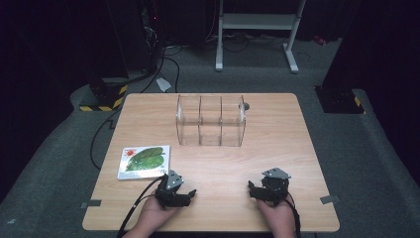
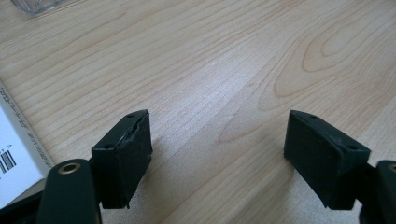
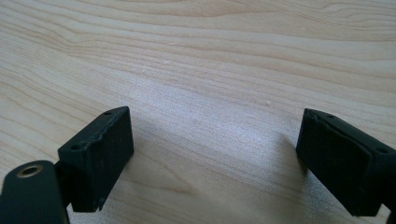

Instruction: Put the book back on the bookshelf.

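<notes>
Going from the left of the bench (image 1: 277,144), I see one flat pack (image 1: 144,161) with a green leaf picture lying near the left edge, and its white side with a barcode (image 2: 14,154) sits just beside my left claw in the left gripper view. My left claw (image 1: 190,194) rests low by the near edge, just right of and below that pack, apart from it; its two jaws are spread wide with only bare wood between them. Farther back, near the middle, stands one clear box (image 1: 210,120) split into three compartments, all upright, well apart from both claws. To the right, my right claw (image 1: 251,190) sits at the near edge, its two jaws spread as well, nothing between them but wood grain.
</notes>
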`<state>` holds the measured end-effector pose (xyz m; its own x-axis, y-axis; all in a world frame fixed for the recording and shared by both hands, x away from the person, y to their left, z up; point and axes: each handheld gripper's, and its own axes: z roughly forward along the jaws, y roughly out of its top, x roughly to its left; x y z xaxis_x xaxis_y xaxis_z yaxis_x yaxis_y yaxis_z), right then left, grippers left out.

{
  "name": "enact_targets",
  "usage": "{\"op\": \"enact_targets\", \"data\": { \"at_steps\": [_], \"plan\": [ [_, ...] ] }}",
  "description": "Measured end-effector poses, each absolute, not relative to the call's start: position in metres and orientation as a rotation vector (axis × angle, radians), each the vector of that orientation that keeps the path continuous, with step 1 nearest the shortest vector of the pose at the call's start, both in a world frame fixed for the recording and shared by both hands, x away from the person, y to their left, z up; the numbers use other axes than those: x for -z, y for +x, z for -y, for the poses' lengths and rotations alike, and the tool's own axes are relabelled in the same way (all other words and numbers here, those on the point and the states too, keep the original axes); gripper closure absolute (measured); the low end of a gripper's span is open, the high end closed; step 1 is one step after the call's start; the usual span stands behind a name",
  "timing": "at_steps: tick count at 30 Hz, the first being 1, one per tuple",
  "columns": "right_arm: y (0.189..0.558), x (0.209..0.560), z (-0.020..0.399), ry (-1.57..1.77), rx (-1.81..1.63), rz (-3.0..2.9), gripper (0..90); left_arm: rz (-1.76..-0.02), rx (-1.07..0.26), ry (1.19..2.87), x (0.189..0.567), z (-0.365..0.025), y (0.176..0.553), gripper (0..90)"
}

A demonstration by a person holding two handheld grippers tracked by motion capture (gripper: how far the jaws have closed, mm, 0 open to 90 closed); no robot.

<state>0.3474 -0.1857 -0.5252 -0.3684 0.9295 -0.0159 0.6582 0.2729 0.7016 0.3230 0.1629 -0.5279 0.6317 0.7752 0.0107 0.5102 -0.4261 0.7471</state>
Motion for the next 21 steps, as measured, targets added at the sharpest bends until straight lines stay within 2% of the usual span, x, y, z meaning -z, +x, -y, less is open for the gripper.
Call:
{"op": "enact_targets", "data": {
  "at_steps": [21],
  "plan": [
    [0.3455, 0.5251, 0.1864, 1.440, -0.861, -2.109, 13.3, -0.975, -0.447, 2.142, 0.5261, -0.1677, 0.3198, 26.8]
  ]
}}
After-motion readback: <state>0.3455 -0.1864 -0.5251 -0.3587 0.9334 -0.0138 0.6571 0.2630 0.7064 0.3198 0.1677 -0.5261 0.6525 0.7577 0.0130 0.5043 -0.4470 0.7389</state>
